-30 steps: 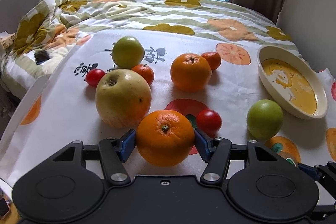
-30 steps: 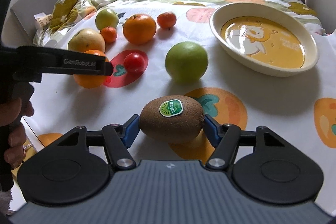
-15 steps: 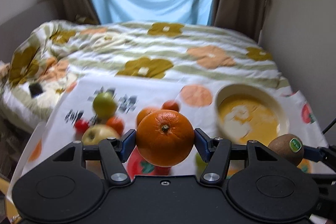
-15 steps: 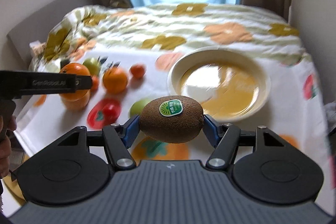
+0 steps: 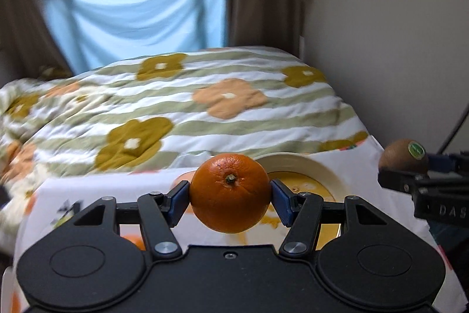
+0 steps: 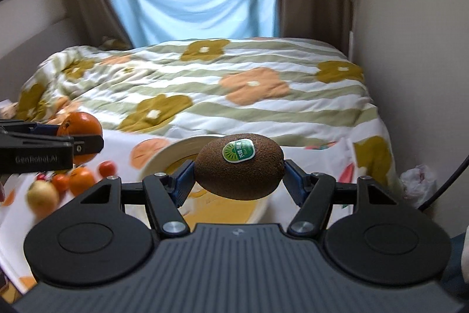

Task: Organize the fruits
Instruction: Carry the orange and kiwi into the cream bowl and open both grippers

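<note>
My left gripper (image 5: 230,200) is shut on an orange (image 5: 230,192) and holds it in the air in front of the cream bowl (image 5: 296,166). My right gripper (image 6: 239,178) is shut on a brown kiwi (image 6: 239,166) with a green sticker, held above the bowl's (image 6: 164,156) near side. The kiwi (image 5: 403,156) also shows at the right edge of the left wrist view, and the orange (image 6: 79,126) at the left of the right wrist view. Several fruits lie on the printed cloth at the left, among them a yellow apple (image 6: 42,194) and an orange (image 6: 82,179).
A flowered quilt (image 6: 205,84) covers the bed behind the cloth. A wall (image 6: 410,49) runs along the right. A white plastic bag (image 6: 417,181) lies by the bed's right side. Curtains and a blue sheet hang at the window.
Both grippers have risen and moved right toward the bowl with their fruit. The fruits on the cloth have dropped lower and to the left in view.
</note>
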`<state>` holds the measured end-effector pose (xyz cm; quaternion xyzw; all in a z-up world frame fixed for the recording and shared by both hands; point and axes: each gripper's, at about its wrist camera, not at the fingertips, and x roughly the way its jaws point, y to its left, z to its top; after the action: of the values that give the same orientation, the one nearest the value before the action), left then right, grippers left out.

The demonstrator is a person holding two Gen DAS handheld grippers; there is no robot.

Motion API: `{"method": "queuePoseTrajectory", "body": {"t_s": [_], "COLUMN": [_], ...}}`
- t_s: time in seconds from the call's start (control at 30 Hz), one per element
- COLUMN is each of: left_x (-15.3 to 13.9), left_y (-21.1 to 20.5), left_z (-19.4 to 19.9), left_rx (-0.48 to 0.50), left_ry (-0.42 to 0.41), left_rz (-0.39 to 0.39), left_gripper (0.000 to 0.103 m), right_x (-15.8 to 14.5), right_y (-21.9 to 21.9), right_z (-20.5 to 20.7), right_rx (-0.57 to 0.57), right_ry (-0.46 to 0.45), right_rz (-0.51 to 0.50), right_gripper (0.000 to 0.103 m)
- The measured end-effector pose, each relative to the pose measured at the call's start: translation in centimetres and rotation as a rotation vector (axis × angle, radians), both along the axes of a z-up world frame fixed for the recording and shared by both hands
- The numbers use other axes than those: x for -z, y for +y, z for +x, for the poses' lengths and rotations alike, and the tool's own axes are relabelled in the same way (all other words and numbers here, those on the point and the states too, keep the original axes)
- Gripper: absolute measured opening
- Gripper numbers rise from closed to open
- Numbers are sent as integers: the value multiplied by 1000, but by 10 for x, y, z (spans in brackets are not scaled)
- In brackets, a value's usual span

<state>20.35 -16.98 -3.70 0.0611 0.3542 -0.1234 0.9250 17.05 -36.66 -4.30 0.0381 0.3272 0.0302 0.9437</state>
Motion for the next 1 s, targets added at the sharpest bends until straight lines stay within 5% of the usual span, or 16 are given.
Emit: {"method": "queuePoseTrajectory", "body": {"t_s": [0.6, 0.77, 0.87, 1.0], "left_x": [96, 102, 91, 76], "left_y": [-69, -74, -70, -57], "left_z": [101, 104, 101, 98], "left_rx": [266, 279, 280, 255], "left_ry": [141, 145, 95, 75], "left_rz": [145, 164, 147, 130], "left_gripper": [64, 67, 87, 89], "right_x": [47, 49, 48, 44], "right_y": [-28, -33, -34, -34], "right_z": [73, 77, 79, 79], "right_rx": [147, 159, 152, 125], "right_ry": [116, 128, 126, 114], "right_rz": [29, 36, 42, 35], "right_gripper": [80, 80, 80, 80]}}
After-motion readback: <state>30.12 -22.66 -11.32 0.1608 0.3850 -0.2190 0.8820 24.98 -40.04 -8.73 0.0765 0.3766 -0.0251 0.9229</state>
